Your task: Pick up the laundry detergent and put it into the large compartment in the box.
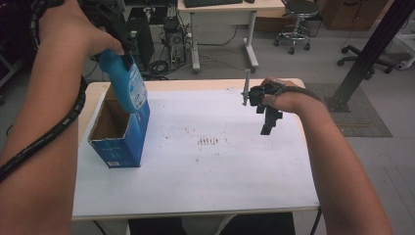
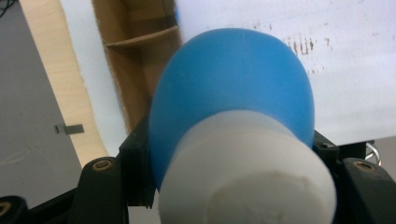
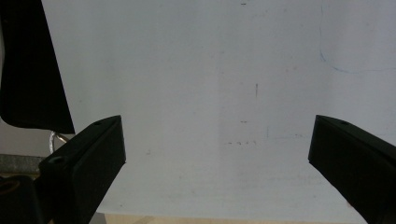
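Your left hand-held gripper is clamped on the blue bottle, which hangs partly inside the open blue box on the table. Your right hand-held gripper hovers with jaws apart, holding nothing.

Soft, even indoor light, faint shadows; the bottle cap blurs close up (edges slightly bowed).

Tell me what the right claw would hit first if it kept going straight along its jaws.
Probably the white table sheet: the right claw stands open with nothing between it and the sheet.
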